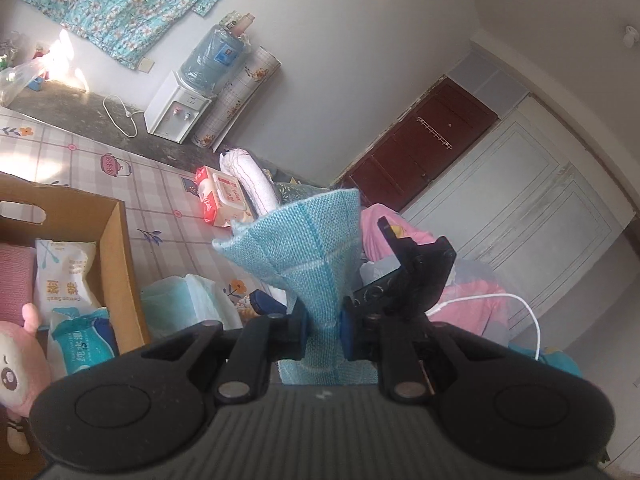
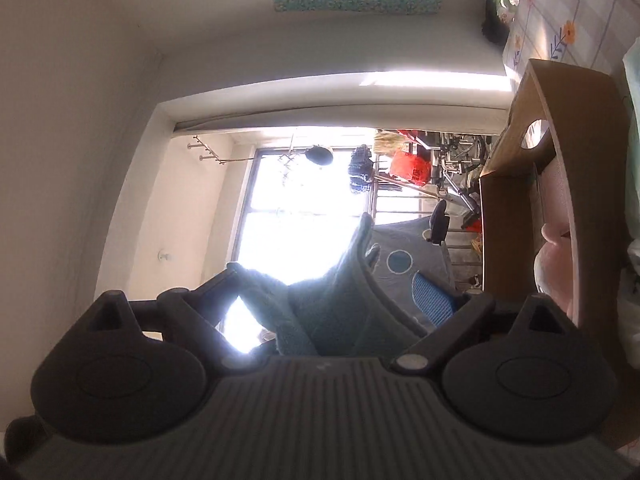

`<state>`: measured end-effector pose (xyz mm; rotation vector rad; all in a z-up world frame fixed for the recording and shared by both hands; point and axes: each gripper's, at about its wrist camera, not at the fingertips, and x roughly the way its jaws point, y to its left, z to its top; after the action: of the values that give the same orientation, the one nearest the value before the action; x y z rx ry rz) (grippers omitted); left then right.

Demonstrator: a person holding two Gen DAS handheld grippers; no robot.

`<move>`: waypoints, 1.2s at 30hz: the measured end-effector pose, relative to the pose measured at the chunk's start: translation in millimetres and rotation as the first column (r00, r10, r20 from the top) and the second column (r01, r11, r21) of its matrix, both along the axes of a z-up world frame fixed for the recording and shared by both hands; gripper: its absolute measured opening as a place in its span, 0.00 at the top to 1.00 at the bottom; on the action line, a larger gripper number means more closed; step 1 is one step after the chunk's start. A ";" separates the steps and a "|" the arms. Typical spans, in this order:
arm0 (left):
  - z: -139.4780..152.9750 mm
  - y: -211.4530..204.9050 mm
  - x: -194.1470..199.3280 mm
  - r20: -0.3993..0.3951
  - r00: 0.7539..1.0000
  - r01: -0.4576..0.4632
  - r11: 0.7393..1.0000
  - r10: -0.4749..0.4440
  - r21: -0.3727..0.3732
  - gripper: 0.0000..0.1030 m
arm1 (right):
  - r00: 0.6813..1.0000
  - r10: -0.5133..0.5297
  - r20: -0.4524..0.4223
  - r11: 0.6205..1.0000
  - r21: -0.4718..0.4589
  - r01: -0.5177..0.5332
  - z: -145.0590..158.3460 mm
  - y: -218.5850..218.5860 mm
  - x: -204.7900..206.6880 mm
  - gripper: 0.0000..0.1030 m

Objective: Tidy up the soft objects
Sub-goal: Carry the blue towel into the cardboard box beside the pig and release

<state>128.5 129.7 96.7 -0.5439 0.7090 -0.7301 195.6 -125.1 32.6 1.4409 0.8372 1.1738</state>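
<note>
My left gripper (image 1: 323, 326) is shut on a light blue knitted cloth (image 1: 304, 248) that fans out above the jaws. The other gripper's black body (image 1: 416, 276) shows just right of the cloth. In the right wrist view my right gripper (image 2: 340, 312) is shut on the same blue cloth (image 2: 320, 304), backlit by a bright window. A cardboard box (image 1: 116, 264) at the left holds a pink towel (image 1: 14, 280), a cotton swab pack (image 1: 64, 268), a wet wipes pack (image 1: 82, 344) and a pink plush toy (image 1: 16, 368). The box also shows in the right wrist view (image 2: 560, 152).
On the patterned tablecloth (image 1: 80, 156) lie a red wipes pack (image 1: 224, 196), a rolled white towel (image 1: 252, 184), a folded pale green pad (image 1: 184, 304) and pink clothes (image 1: 472, 304) with a white cable (image 1: 528, 312). A water dispenser (image 1: 180, 108) stands by the wall.
</note>
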 end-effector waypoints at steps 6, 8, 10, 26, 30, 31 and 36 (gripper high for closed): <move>-11.0 62.2 -11.7 -0.028 0.988 -0.152 0.986 0.154 0.061 0.84 | 0.996 0.072 0.056 0.968 -0.246 -0.056 32.0 73.6 5.7 0.15; -13.0 77.7 -11.7 -0.029 0.977 -0.208 0.970 0.213 0.126 0.84 | 0.995 0.096 0.038 0.942 -0.325 -0.078 33.8 105.3 12.8 0.21; -17.2 90.6 -8.5 -0.042 0.964 -0.249 0.950 0.261 0.189 0.84 | 0.993 0.120 -0.013 0.923 -0.368 -0.116 24.3 135.6 20.7 0.23; -88.8 127.4 41.3 -0.139 0.926 -0.161 0.703 0.350 0.693 0.83 | 0.959 0.068 -0.274 0.798 -0.563 -0.217 -83.1 247.2 46.3 0.22; -100.8 119.6 46.9 -0.142 0.932 -0.110 0.634 0.333 0.766 0.83 | 0.960 0.063 -0.271 0.800 -0.561 -0.211 -84.5 240.2 42.9 0.23; -103.5 117.9 47.5 -0.141 0.934 -0.098 0.615 0.328 0.783 0.82 | 0.964 0.058 -0.261 0.798 -0.567 -0.201 -81.9 237.7 42.3 0.23; -117.7 106.0 49.4 -0.122 0.944 -0.048 0.495 0.305 0.868 0.77 | 0.977 0.029 -0.210 0.790 -0.595 -0.151 -67.9 221.6 42.1 0.22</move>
<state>177.9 235.7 -21.0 0.2384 1.1418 -0.0207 237.7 96.5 -35.3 0.9815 1.2943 0.7261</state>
